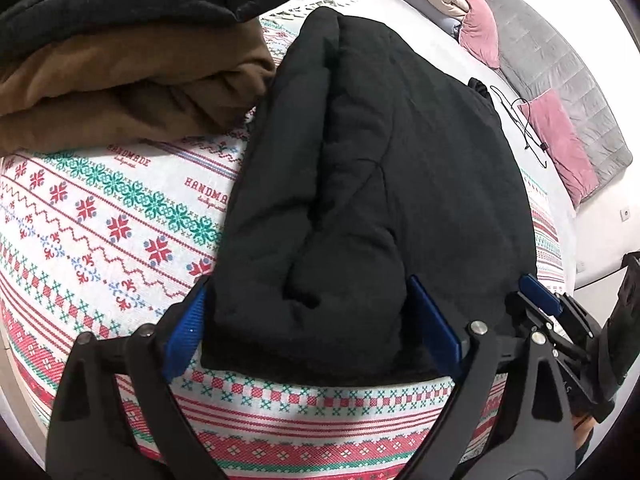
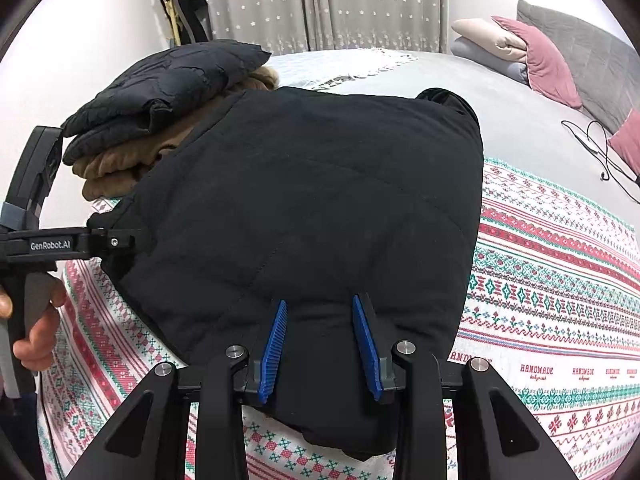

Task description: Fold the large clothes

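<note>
Two tongs at coat (image 1: pixel 360 184) hem, bed's near edge: left tongs (image 1: pixel 312 332) spread, straddling it; right tongs (image 2: pixel 320 344) pinching. Advisable: lift evenly, avoid pile (image 1: pixel 120 60).

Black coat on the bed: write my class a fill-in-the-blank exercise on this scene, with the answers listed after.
1. The black coat lies on a patterned ____.
2. The folded pile beside it has a dark jacket on top of a ____ garment.
3. The left gripper is ____.
4. The right gripper is shut on the ____.

Missing words: blanket; brown; open; coat
</note>
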Demonstrator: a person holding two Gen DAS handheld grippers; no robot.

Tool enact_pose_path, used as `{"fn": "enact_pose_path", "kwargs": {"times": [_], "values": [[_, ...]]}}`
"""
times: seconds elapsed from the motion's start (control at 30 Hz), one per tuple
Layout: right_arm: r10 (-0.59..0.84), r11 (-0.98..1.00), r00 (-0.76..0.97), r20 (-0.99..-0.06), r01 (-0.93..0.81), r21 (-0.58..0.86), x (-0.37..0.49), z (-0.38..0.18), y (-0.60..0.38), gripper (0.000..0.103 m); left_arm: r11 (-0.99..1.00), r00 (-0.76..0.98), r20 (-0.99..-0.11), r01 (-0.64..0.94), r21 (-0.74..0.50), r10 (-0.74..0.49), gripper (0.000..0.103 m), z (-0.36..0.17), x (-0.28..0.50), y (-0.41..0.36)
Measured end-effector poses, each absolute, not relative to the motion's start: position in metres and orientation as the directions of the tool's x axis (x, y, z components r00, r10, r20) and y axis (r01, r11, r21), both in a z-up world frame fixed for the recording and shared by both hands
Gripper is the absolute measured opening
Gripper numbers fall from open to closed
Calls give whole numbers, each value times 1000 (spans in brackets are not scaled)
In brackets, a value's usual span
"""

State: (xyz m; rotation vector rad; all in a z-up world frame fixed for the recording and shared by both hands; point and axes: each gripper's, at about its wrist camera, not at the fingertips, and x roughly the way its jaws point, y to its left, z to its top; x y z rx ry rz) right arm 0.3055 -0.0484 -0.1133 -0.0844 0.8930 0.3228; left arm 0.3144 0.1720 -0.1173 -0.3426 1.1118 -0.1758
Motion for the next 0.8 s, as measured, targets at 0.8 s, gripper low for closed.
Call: {"fn": "enact_pose_path", "kwargs": {"times": [0.8], "values": [[233, 949, 596, -768, -312, 45, 305, -109, -45, 36, 906, 408, -833, -28, -422, -375, 72, -124, 321, 174]]}}
